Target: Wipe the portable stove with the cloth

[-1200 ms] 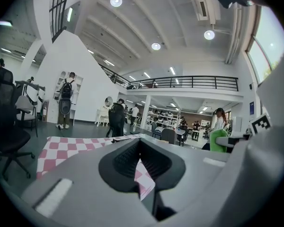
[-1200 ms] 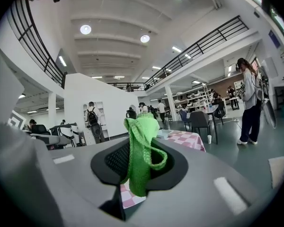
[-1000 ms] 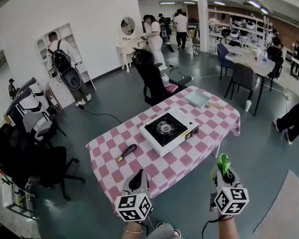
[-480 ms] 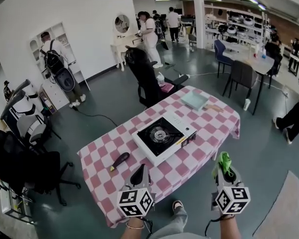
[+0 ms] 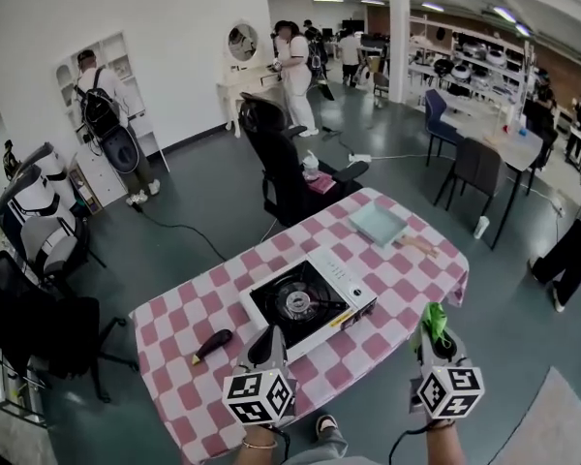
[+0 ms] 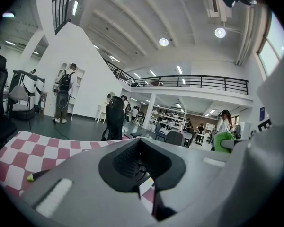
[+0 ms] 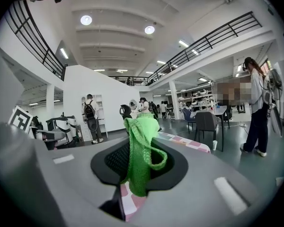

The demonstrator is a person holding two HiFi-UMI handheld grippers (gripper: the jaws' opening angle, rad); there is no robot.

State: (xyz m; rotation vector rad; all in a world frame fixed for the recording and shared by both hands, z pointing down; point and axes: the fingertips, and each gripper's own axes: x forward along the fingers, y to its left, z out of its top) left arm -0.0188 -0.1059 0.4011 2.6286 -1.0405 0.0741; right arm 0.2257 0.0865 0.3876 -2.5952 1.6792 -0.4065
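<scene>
**Desk:** What is on your left?

**Me:** At the left of the pink-and-white checked surface (image 5: 179, 323) I see a small black-handled tool with a yellowish tip (image 5: 211, 342). It lies flat, well apart from the stove. My left gripper (image 6: 142, 162) hovers at the near edge. Its grey fingers (image 6: 80, 183) are pressed together on nothing, and only the dark ribbed pocket shows between them.

**Desk:** And the stove?

**Me:** The boxy white portable stove with a black top (image 5: 305, 303) sits mid-surface, turned at an angle, with a round metal burner in the centre. It looks hard and smooth. I judge it stiff and heavy enough to take light wiping, though it might slide on the tablecloth, so my free left gripper could brace a side wall. Beyond it lies a shallow pale-blue tray (image 5: 380, 224).

**Desk:** Where is the cloth?

**Me:** The bright green knitted cloth (image 7: 141, 145) is in my right gripper (image 5: 432, 329), just off the near right edge and not touching the stove. The fingers (image 7: 217, 174) are clenched on its middle, and the top end flops over in a loop.

**Desk:** How will it handle?

**Me:** I expect it to be soft, light and limp, so it will bunch. I would press the hanging end flat on the black top and drag it slowly.
</scene>
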